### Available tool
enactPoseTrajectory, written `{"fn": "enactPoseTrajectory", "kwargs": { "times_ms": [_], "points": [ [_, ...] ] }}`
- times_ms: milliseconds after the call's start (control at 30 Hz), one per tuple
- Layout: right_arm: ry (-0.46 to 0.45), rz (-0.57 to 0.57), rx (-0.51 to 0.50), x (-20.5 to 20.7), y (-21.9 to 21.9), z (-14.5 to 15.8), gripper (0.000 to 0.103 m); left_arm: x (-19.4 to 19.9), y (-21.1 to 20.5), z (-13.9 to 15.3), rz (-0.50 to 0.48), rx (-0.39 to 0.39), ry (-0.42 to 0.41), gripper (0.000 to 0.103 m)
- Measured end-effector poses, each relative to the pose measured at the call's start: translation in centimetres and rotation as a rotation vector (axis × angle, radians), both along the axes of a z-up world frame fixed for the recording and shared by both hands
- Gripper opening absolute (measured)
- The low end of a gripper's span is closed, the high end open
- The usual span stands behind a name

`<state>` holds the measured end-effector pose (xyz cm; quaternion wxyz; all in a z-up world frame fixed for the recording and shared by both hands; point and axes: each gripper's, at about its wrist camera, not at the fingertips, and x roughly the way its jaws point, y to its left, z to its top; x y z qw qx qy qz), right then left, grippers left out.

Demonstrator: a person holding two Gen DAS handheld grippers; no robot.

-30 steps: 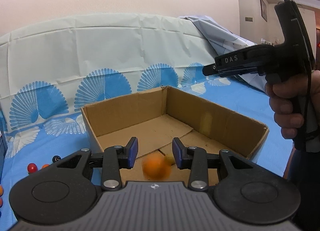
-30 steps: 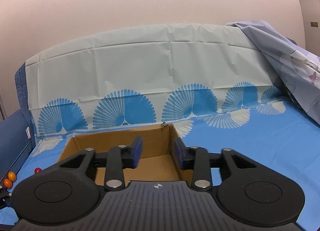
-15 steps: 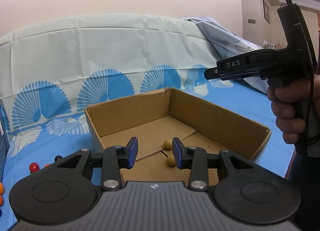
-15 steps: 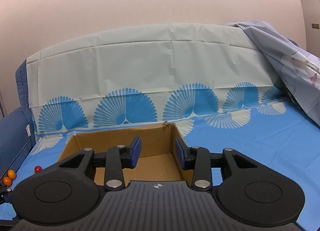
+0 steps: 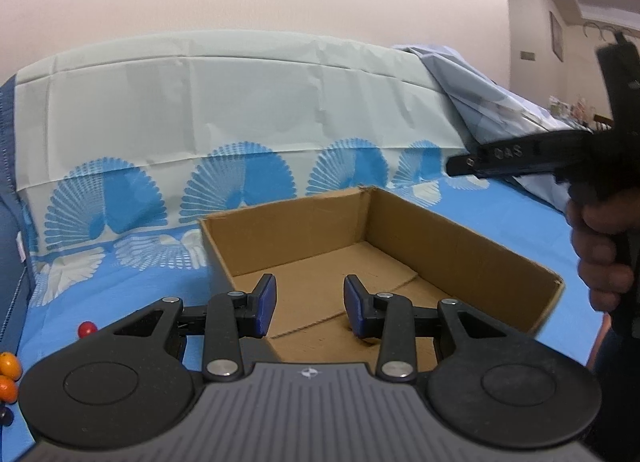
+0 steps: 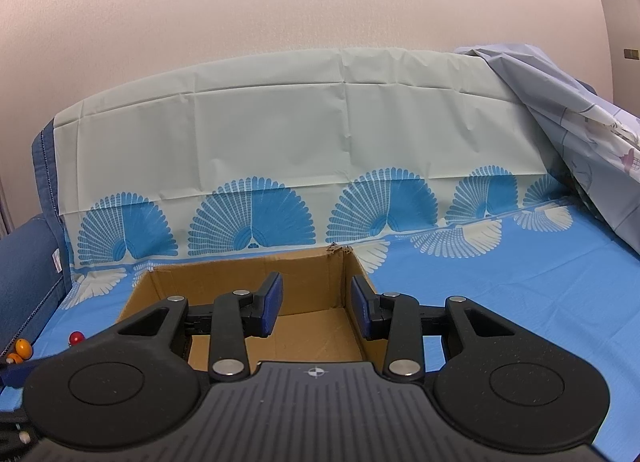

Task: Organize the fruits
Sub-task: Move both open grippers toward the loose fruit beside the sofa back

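Note:
An open cardboard box [image 5: 460, 246] sits on the blue tablecloth; it also shows in the right wrist view [image 6: 240, 274]. My left gripper [image 5: 310, 308] is open and empty above the box's near edge. My right gripper [image 6: 316, 310] is open and empty above the box's near right part; it appears from the side in the left wrist view [image 5: 520, 160], above the box's right side. Small fruits lie on the cloth left of the box: a red one [image 5: 87, 329] and two orange ones [image 5: 9, 376]. The fruits inside the box are hidden by my gripper body.
The pale cloth with blue fan prints rises behind the box [image 6: 280, 150]. A blue cushion [image 6: 24, 262] stands at the left edge. A crumpled light-blue cloth [image 6: 580, 142] lies at the far right. The red fruit [image 6: 75, 338] and orange fruits [image 6: 20, 351] show at left.
An orange fruit dropped from my open left gripper into the box and went out of sight. My left gripper then pulled back and swung left. The right gripper barely moved.

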<state>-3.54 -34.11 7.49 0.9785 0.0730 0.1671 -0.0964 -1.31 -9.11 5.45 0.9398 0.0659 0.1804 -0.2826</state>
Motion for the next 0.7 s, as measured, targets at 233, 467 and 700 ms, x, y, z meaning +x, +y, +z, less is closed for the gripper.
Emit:
{"fn": "enactPoseTrajectory", "kwargs": {
  "times_ms": [233, 467, 700],
  "points": [
    [-0.005, 0.014, 0.019, 0.2, 0.6, 0.2, 0.039, 1.4, 3.2, 2.2, 0.026, 0.026, -0.038, 0.032],
    [-0.028, 0.067, 0.025, 0.7, 2.7, 0.4, 0.032, 6.2, 9.6, 1.8, 0.223, 0.136, -0.095, 0.032],
    [-0.057, 0.175, -0.015, 1.5, 7.9, 0.3, 0.032, 11.7, 16.3, 0.3, 0.654, 0.023, 0.171, 0.032]
  ]
}}
